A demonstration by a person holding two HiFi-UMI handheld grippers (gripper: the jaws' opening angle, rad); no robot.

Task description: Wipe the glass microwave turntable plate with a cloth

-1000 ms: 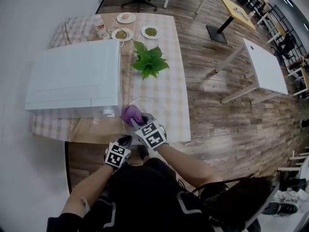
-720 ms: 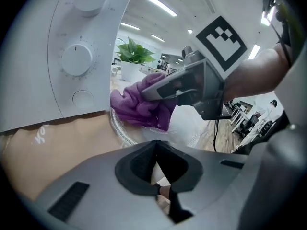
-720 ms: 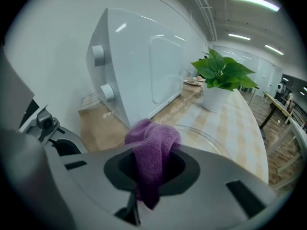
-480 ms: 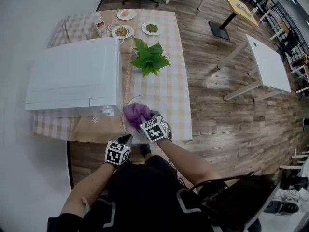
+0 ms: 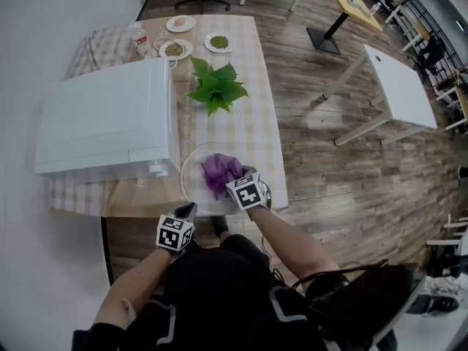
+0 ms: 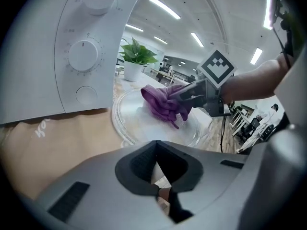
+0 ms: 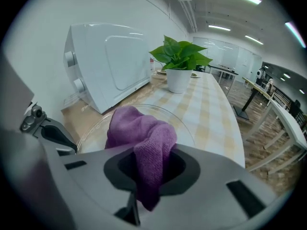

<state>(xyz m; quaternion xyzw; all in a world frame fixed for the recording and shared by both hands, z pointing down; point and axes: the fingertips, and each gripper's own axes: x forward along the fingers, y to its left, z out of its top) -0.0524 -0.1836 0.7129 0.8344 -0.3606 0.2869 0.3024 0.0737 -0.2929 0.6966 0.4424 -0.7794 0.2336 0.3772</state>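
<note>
The clear glass turntable plate (image 5: 194, 168) lies on the table's near end, in front of the white microwave (image 5: 106, 119). A purple cloth (image 5: 221, 172) rests bunched on the middle of the plate. My right gripper (image 5: 238, 183) is shut on the cloth (image 7: 144, 138), which hangs out between its jaws over the plate (image 7: 184, 123). My left gripper (image 5: 189, 212) sits at the plate's near left rim, and its jaws look shut on that rim (image 6: 125, 137). The left gripper view shows the right gripper (image 6: 192, 92) pressing the cloth (image 6: 163, 102) onto the glass.
A potted green plant (image 5: 213, 86) stands beyond the plate on the checked tablecloth. Small dishes (image 5: 174, 48) and a bottle (image 5: 140, 41) sit at the far end. The table's near edge (image 5: 146, 212) runs just under the plate; wooden floor lies to the right.
My right gripper has dragged the purple cloth from the plate's left side, near the microwave, rightward to its middle. The left gripper has stayed at the rim.
</note>
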